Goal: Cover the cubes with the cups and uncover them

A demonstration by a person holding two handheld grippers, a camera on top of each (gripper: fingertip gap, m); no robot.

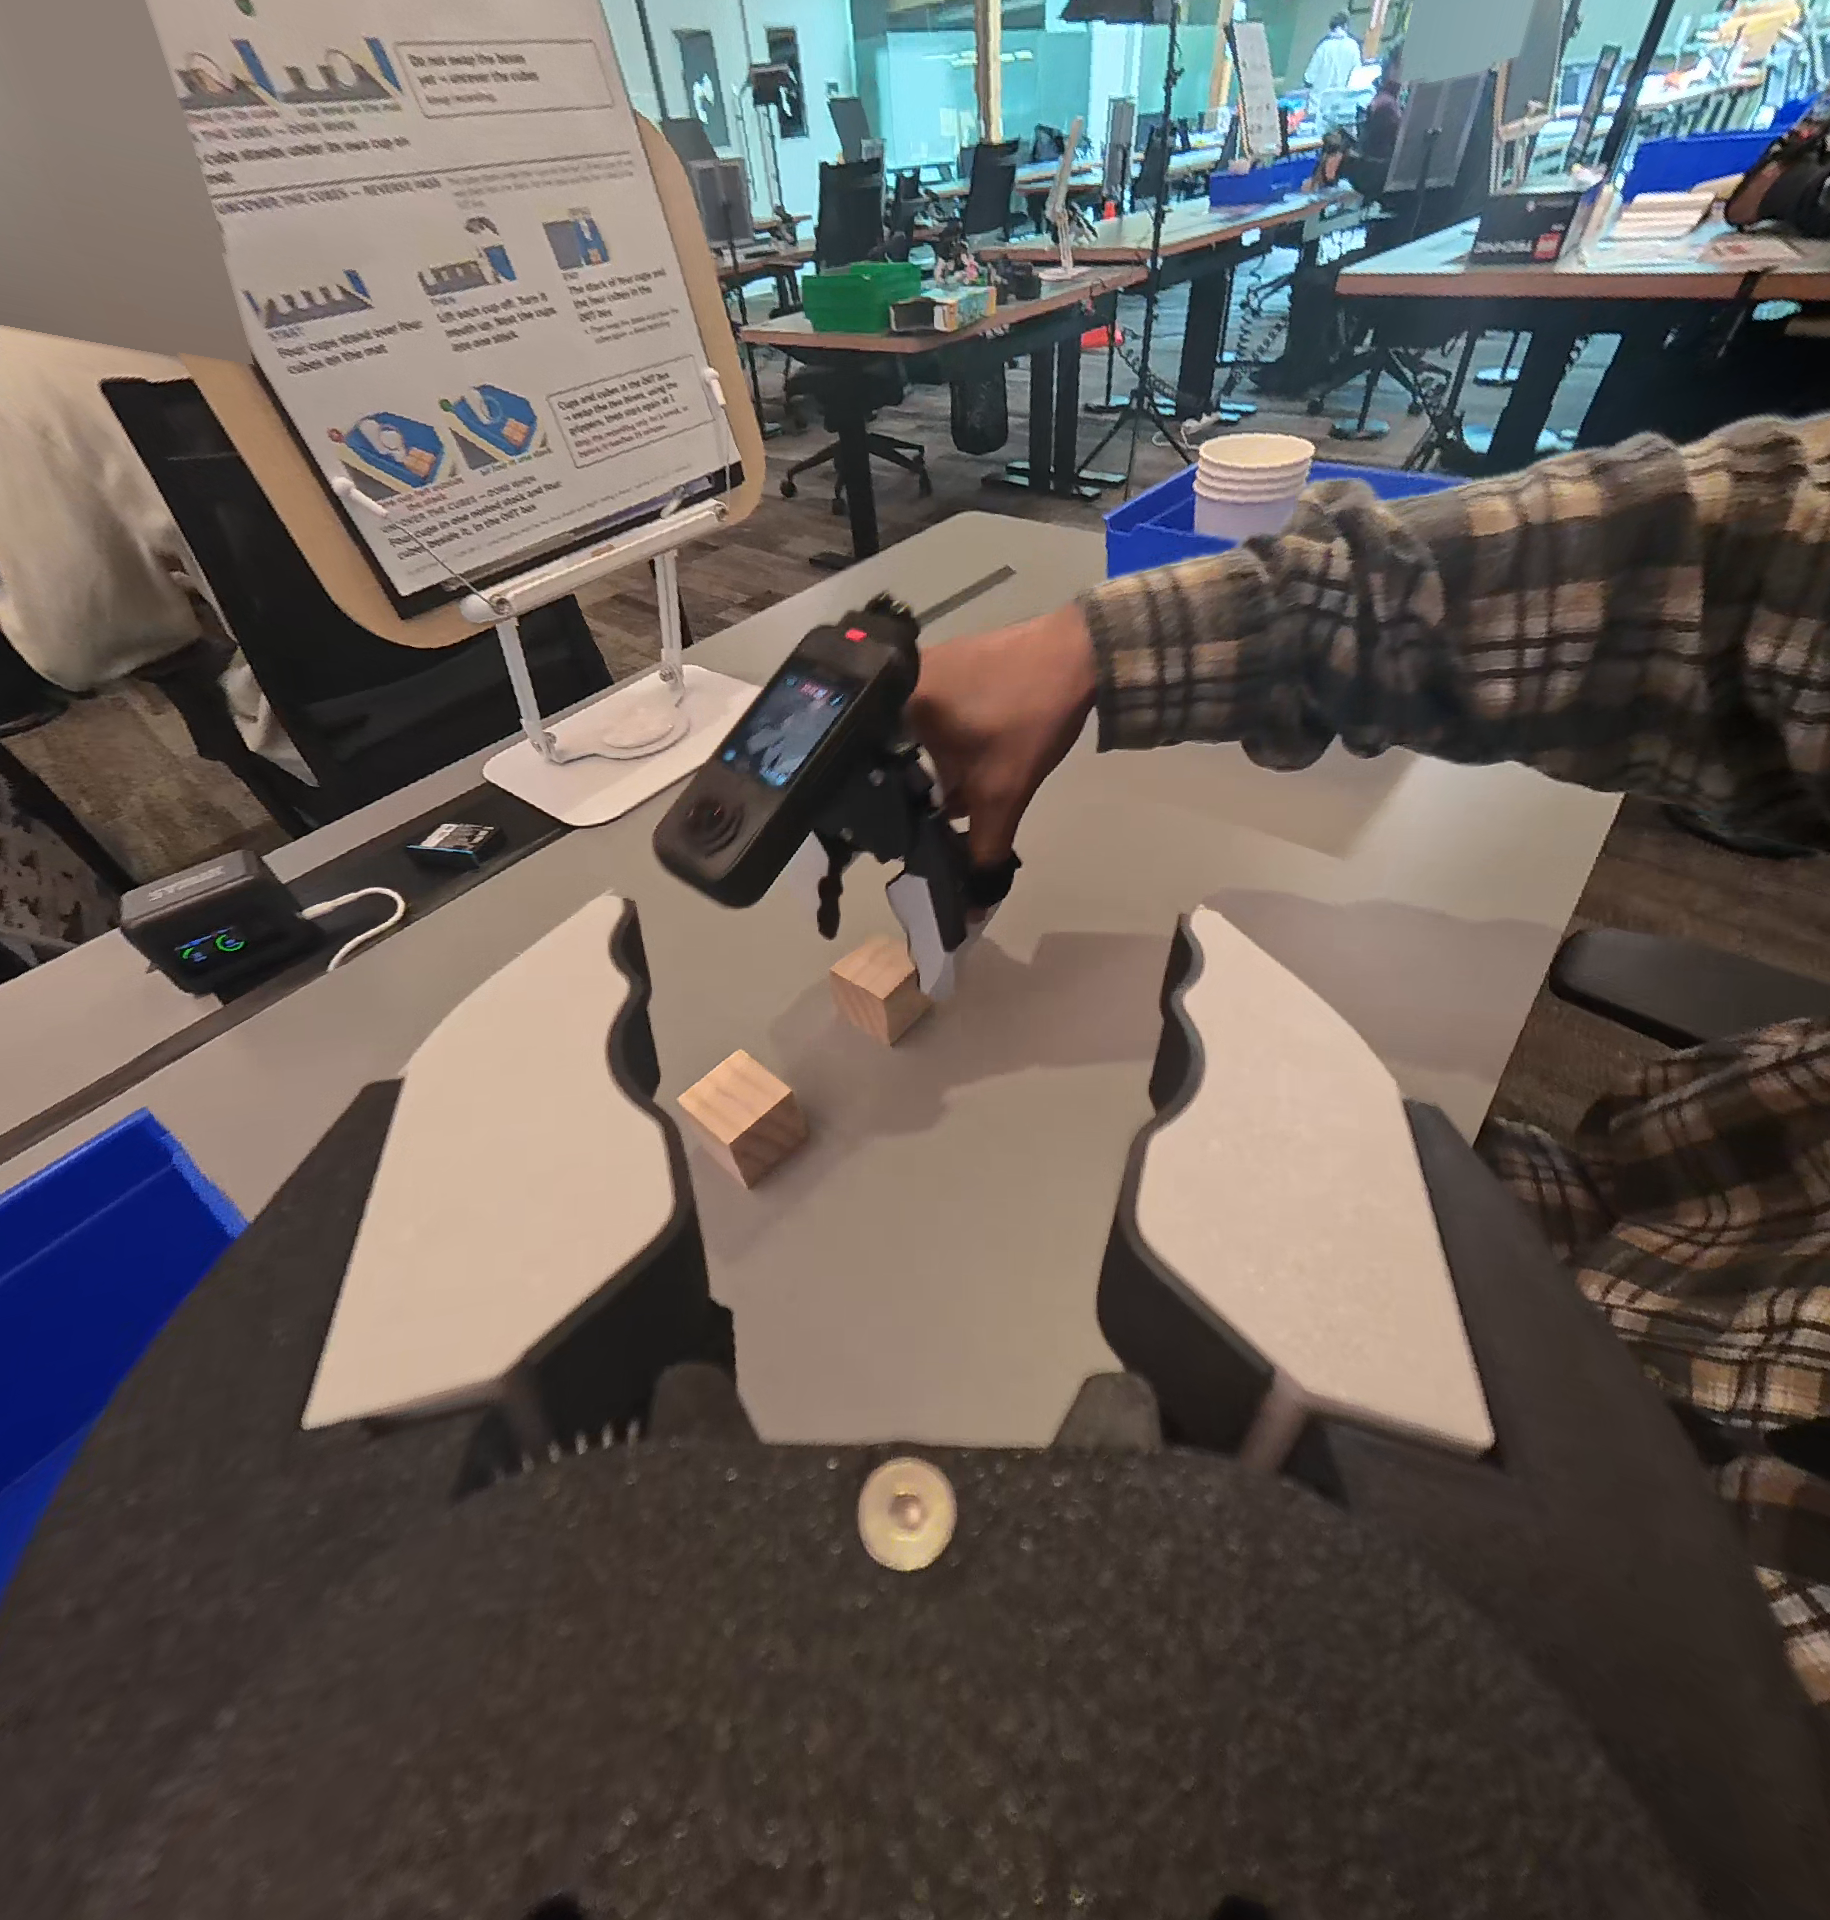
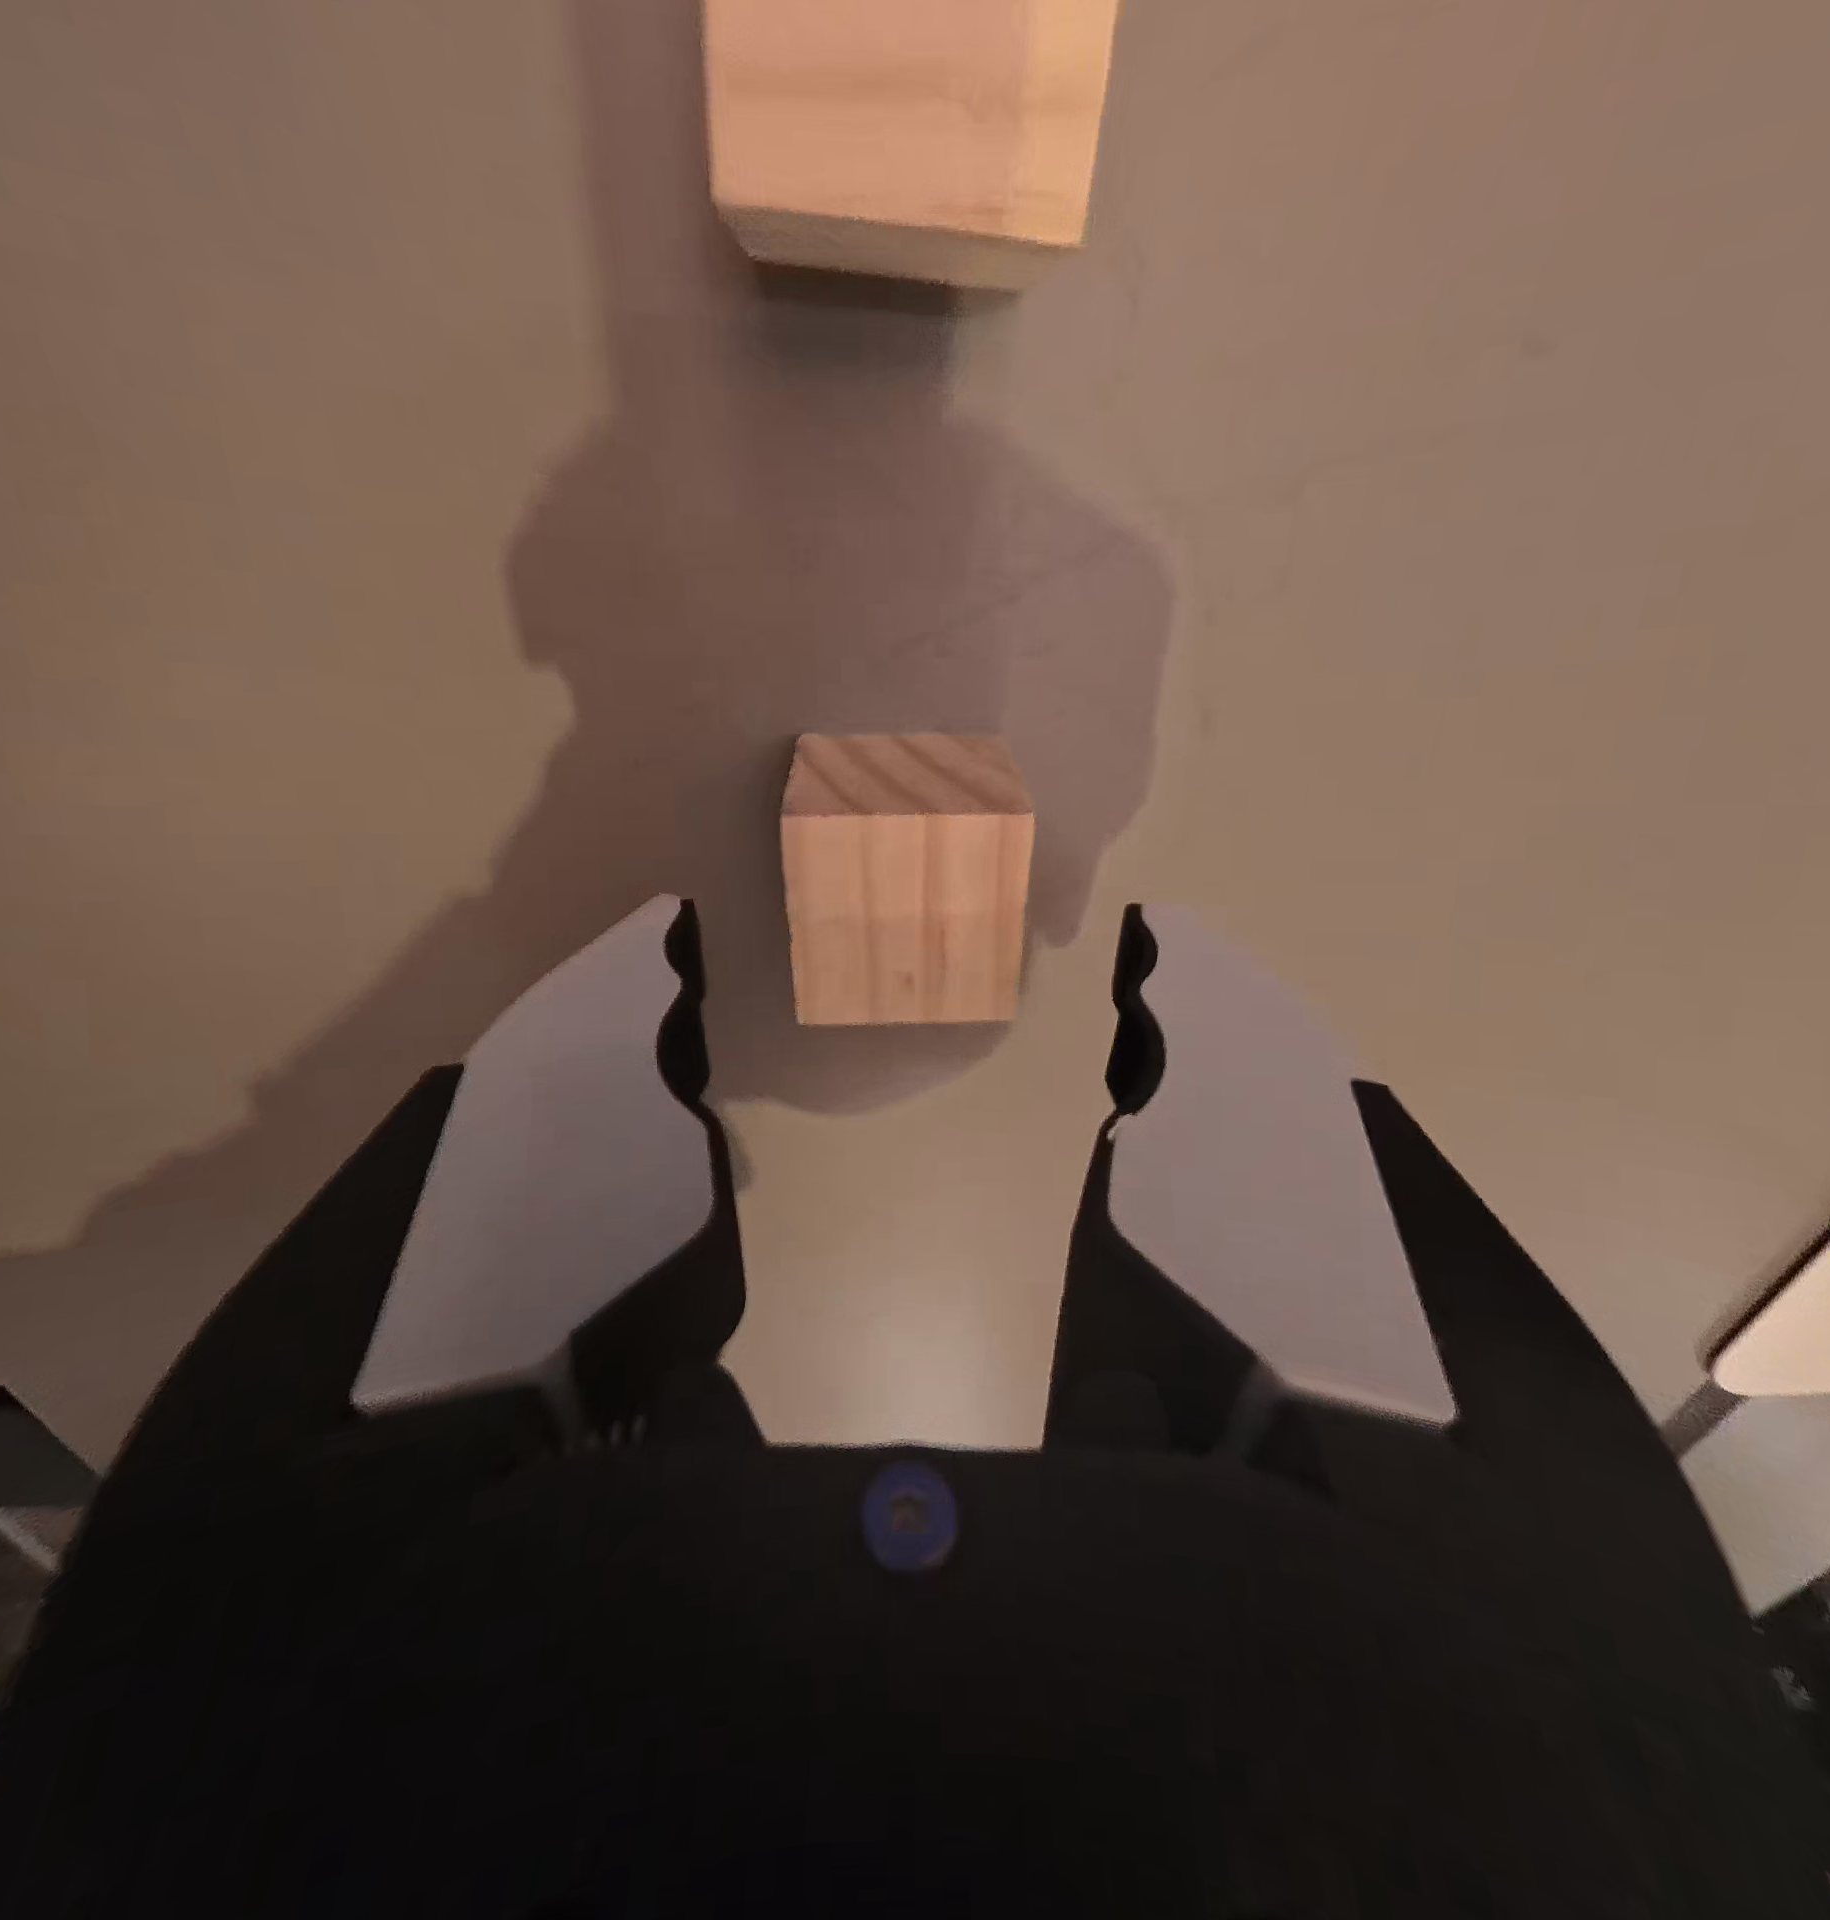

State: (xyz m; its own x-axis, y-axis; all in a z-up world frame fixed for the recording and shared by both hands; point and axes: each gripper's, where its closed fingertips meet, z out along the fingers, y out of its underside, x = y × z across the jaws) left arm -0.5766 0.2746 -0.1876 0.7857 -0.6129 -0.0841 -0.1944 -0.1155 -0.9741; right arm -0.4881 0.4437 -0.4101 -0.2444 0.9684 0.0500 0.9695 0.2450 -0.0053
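Observation:
Two wooden cubes sit uncovered on the grey table (image 1: 994, 1247): a near cube (image 1: 742, 1130) and a far cube (image 1: 880, 987). My left gripper (image 1: 906, 914) is open and empty, held above the table behind the near cube. My right gripper (image 1: 942, 961) points down at the far cube's right side. In the right wrist view my right gripper (image 2: 906, 914) is open, its fingertips on either side of the far cube (image 2: 906, 894) with gaps on both sides. The near cube (image 2: 906, 135) lies beyond it. A stack of white paper cups (image 1: 1254, 483) stands in a blue bin (image 1: 1150, 525) at the far right.
A document stand with an instruction sheet (image 1: 454, 291) stands at the back left on a white base (image 1: 620, 748). A black charger box (image 1: 215, 930) with a white cable sits left of it. Another blue bin (image 1: 59, 1299) is at the near left. A plaid sleeve (image 1: 1513, 603) crosses from the right.

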